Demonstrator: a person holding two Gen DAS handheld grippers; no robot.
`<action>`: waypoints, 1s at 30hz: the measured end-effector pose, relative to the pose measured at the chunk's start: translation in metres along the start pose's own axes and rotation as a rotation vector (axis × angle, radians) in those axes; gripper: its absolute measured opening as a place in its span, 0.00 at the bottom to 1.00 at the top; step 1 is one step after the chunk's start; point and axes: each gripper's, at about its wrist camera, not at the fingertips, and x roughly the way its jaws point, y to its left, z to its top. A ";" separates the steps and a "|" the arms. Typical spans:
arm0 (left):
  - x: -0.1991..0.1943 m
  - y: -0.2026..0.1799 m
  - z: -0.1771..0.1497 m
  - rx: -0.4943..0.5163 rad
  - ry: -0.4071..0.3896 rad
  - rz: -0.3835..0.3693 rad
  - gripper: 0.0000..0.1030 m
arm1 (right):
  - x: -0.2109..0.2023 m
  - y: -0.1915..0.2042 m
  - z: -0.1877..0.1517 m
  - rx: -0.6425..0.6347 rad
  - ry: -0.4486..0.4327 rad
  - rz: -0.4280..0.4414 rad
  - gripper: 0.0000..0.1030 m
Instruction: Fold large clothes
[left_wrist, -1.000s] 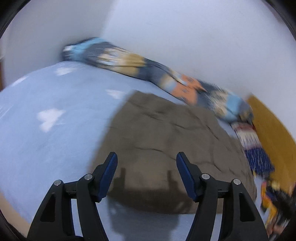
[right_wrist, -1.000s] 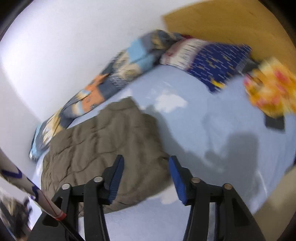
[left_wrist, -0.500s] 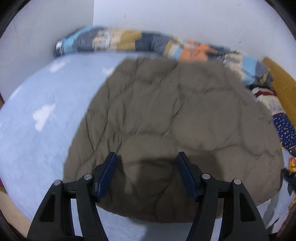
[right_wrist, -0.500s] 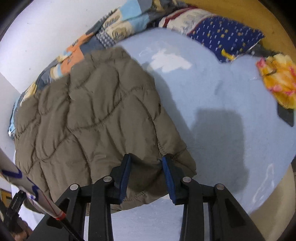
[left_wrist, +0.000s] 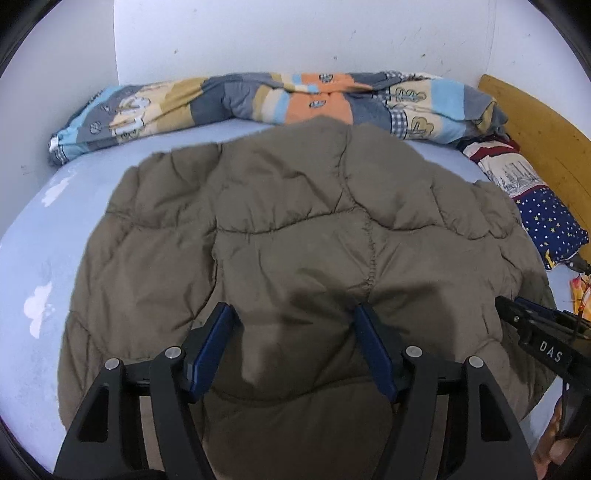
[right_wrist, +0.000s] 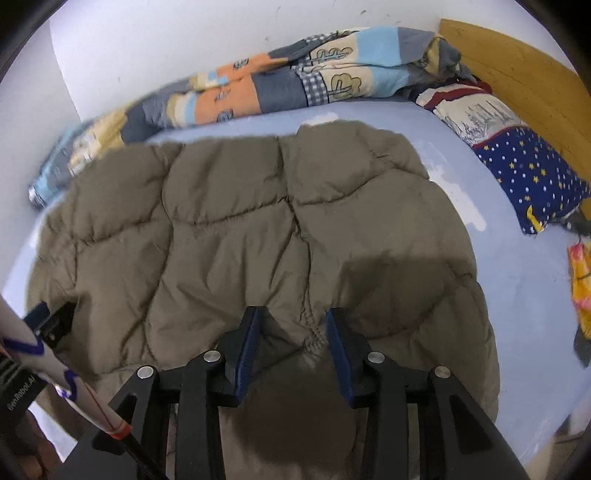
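Quilted olive-brown jacket (left_wrist: 295, 229) lies spread flat across the middle of the light blue bed (left_wrist: 44, 236), its near hem towards us. On the left, our left gripper (left_wrist: 295, 347) tips downward over the near part of the jacket; its blue pads stand well apart and are opening, with padded fabric swelling up between them. We cannot see either pad pressing the cloth, so we call it released. On the right, our right gripper (right_wrist: 291, 347) also angles down over the near edge. Its jaws stand closer together and are opening, and a puckered fold of jacket sits in the gap just beside the right pad; whether the pad touches it we cannot tell.

From the left wrist view the right gripper's black tip shows over the jacket's right side.

Along the wall lies a rolled patchwork quilt (left_wrist: 258, 99). At the far right, a starry blue pillow (right_wrist: 532, 173) rests against the wooden headboard (right_wrist: 517, 74).
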 end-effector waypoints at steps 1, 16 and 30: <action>0.004 -0.001 0.002 0.013 0.013 0.004 0.67 | 0.003 0.002 0.000 -0.007 0.009 -0.010 0.41; 0.048 0.021 0.071 -0.053 0.040 0.013 0.72 | 0.053 -0.056 0.084 0.115 0.034 0.043 0.45; -0.021 0.020 0.045 -0.035 -0.130 0.026 0.74 | -0.018 -0.019 0.067 0.006 -0.121 0.062 0.49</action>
